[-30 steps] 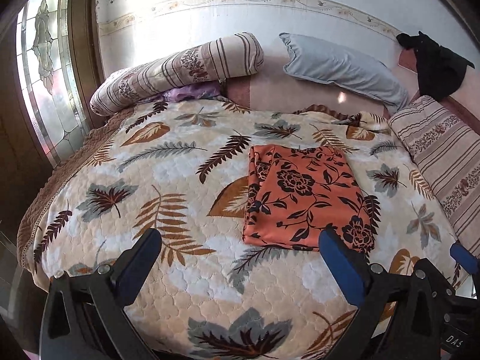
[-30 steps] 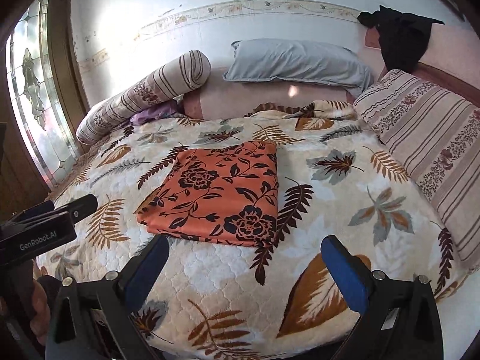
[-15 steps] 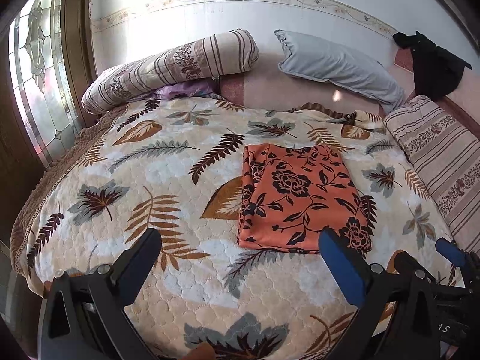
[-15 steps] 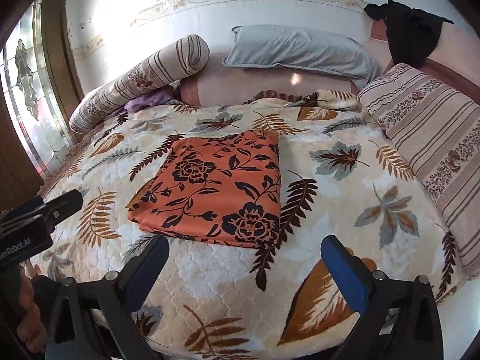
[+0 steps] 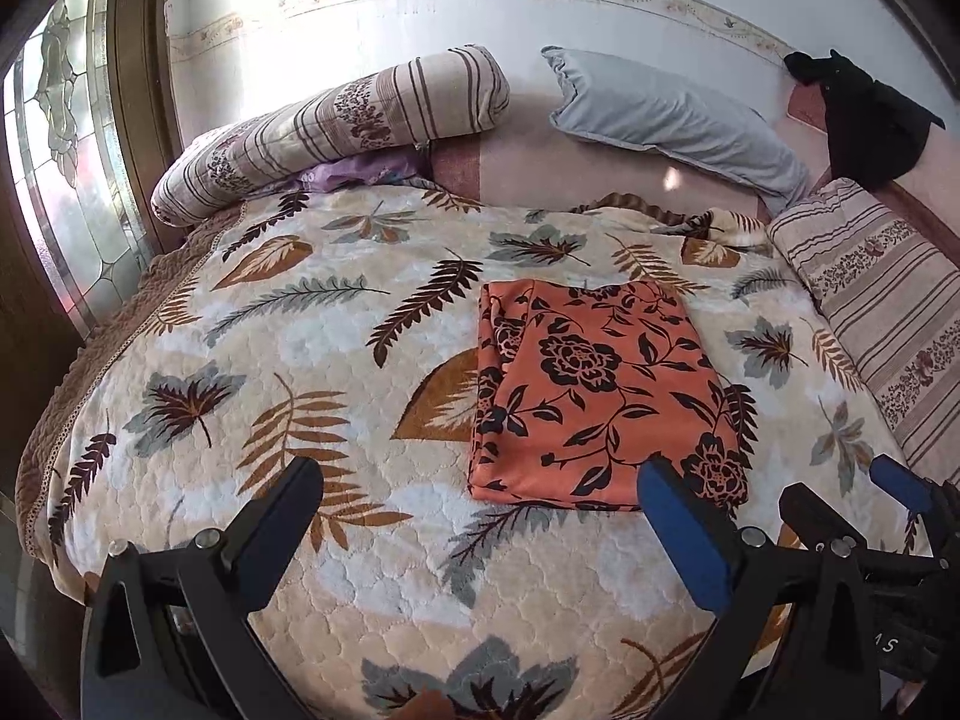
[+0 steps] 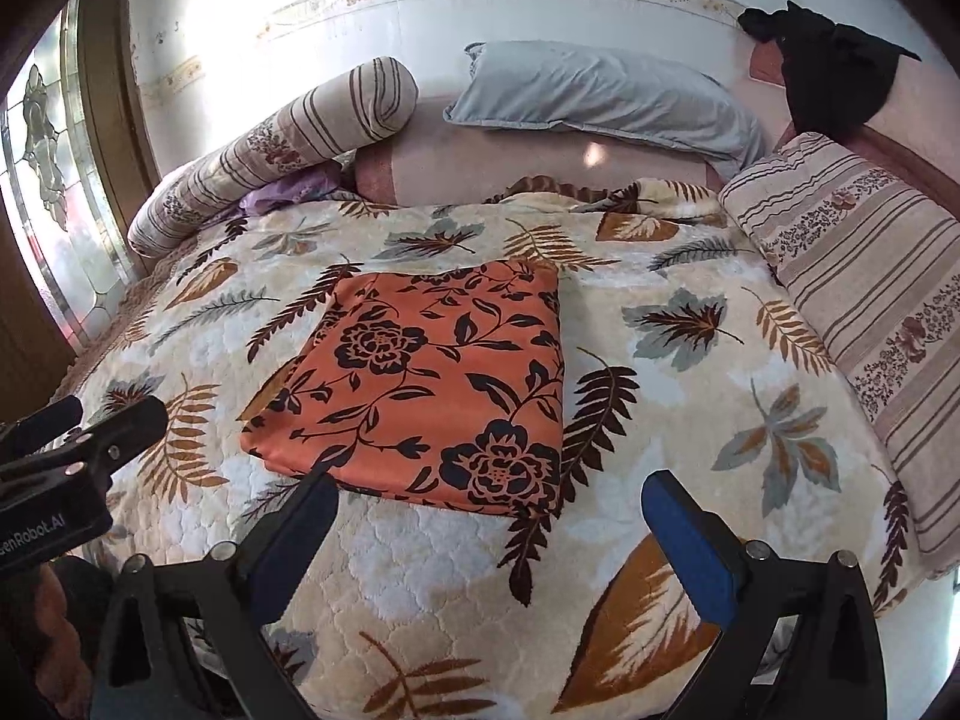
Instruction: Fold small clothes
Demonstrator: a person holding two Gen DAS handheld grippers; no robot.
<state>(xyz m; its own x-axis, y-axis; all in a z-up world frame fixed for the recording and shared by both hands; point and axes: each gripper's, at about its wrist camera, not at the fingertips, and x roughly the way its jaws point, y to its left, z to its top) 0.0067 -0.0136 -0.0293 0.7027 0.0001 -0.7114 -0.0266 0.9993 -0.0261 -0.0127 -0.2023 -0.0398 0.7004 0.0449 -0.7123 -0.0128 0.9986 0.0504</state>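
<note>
An orange garment with black flowers (image 5: 600, 396) lies folded into a flat rectangle on the leaf-patterned bedspread (image 5: 312, 372). It also shows in the right wrist view (image 6: 432, 384). My left gripper (image 5: 480, 498) is open and empty, held above the bed's near edge, short of the garment's near left corner. My right gripper (image 6: 489, 507) is open and empty, just short of the garment's near edge. The right gripper's blue finger (image 5: 900, 483) shows at the right of the left wrist view. The left gripper's body (image 6: 66, 468) shows at the left of the right wrist view.
A striped bolster (image 5: 336, 126), a grey pillow (image 5: 672, 120) and a purple cloth (image 5: 354, 171) lie at the head of the bed. A striped cushion (image 6: 864, 300) lines the right side. A black garment (image 6: 828, 72) hangs at the back right. A stained-glass window (image 5: 72, 180) is on the left.
Both grippers have moved slightly forward and lower over the bed, so the garment looks a little nearer. The garment has not moved. Both grippers stay open.
</note>
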